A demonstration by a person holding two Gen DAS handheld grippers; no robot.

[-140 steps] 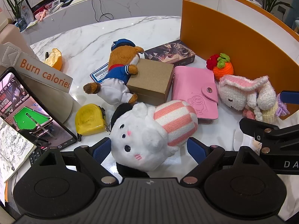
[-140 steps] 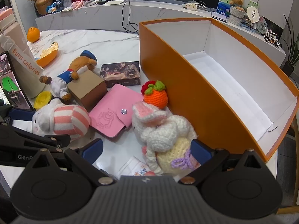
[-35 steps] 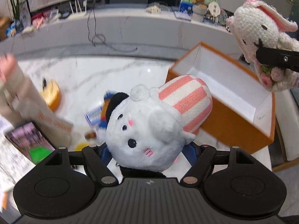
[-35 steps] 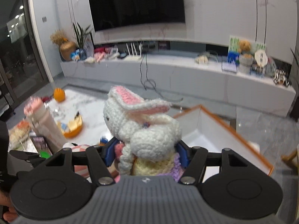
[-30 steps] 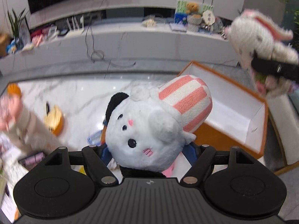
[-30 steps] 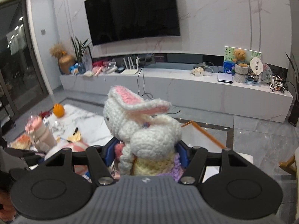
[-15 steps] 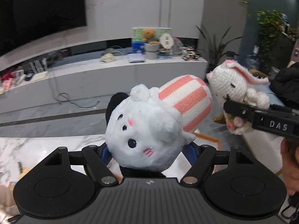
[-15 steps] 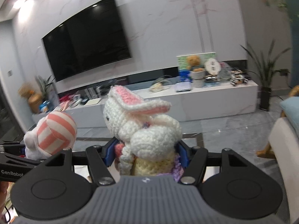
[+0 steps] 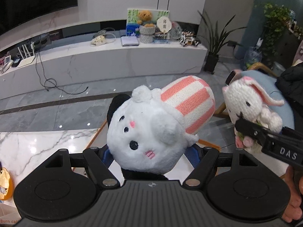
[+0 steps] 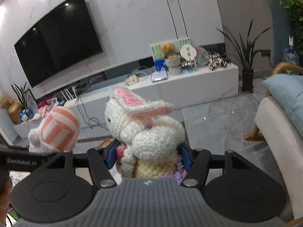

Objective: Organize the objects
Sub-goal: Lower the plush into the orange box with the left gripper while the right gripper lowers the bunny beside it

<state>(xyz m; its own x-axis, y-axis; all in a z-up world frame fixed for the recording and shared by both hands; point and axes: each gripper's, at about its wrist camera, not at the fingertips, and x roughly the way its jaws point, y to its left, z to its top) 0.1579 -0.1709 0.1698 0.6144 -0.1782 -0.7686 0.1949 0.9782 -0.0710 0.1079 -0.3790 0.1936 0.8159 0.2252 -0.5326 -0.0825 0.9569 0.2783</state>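
A living room is filling both views: a dark television (image 10: 58,43) is hanging in the upper left of the right wrist frame, a long white media shelf (image 9: 106,56) is running across the middle, and grey tiled floor is lying below it. A corner of the marble desk (image 9: 37,145) is showing at the lower left of the left wrist frame.

The left hand-held gripper (image 9: 151,155) is holding its jaws fairly wide, clamped on the white plush toy with the pink-striped cap (image 9: 151,130). The toy's long axis is running diagonally, face toward the lower centre and cap toward the upper right.

The right hand-held gripper (image 10: 147,157) is holding its jaws at a narrower setting, pressing on the lower body of the crocheted rabbit (image 10: 144,130). The rabbit is standing roughly upright between the blue pads, ears pointing toward the right of the frame.

Both toys are being carried in the air, side by side and close together without touching.

A thin orange edge (image 9: 100,130), possibly the rim of a storage box, is showing below and behind the plush toy; the toy is hiding most of it. If so, the drop point is lying beneath both grippers, with the left one appearing nearer.
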